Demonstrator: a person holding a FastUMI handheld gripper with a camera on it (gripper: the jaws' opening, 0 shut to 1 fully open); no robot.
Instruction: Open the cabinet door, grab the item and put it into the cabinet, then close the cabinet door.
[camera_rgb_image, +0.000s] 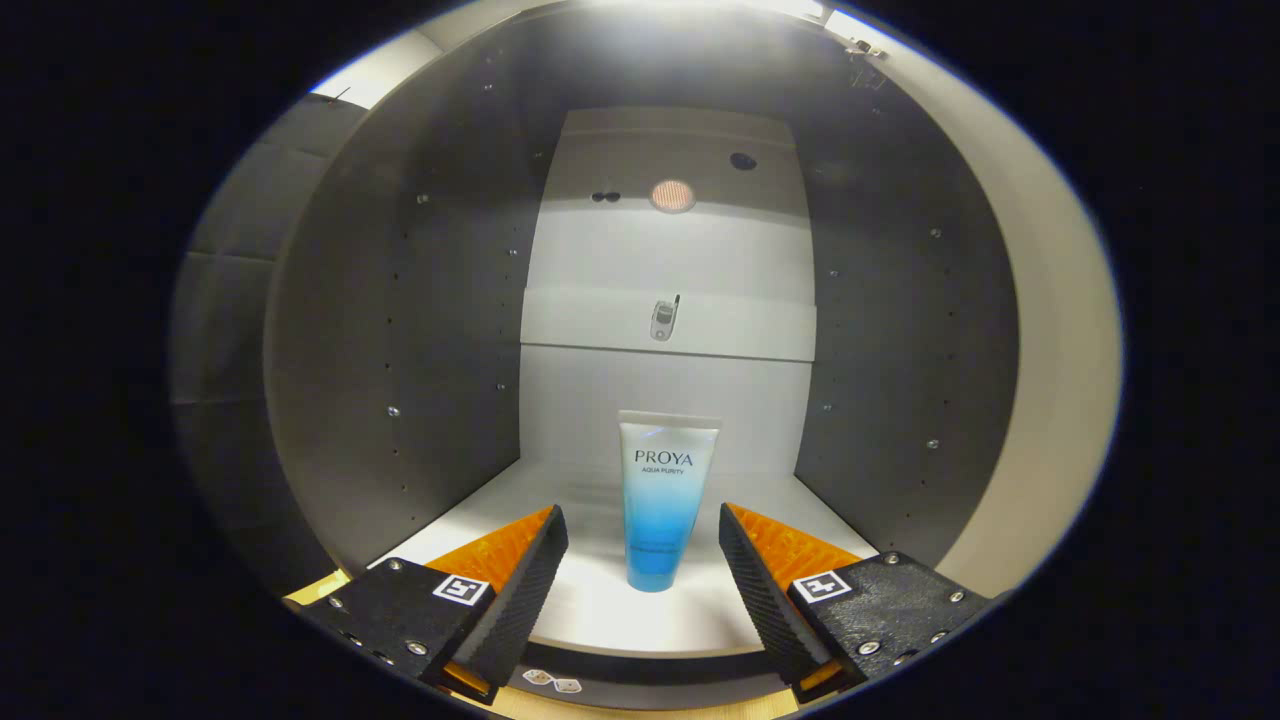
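A white-to-blue cosmetic tube stands upright on its cap on the white cabinet floor, inside the open cabinet. My gripper is open, its black ribbed fingers spread wide on either side of the tube without touching it. The tube stands just ahead of the fingertips, centred in the gap. The cabinet door is swung open at the right, seen as a pale edge.
Dark grey side walls with rows of small holes close the cabinet in on the left and right. A white back panel carries a small metal fitting. The cabinet's front edge lies just under the fingers.
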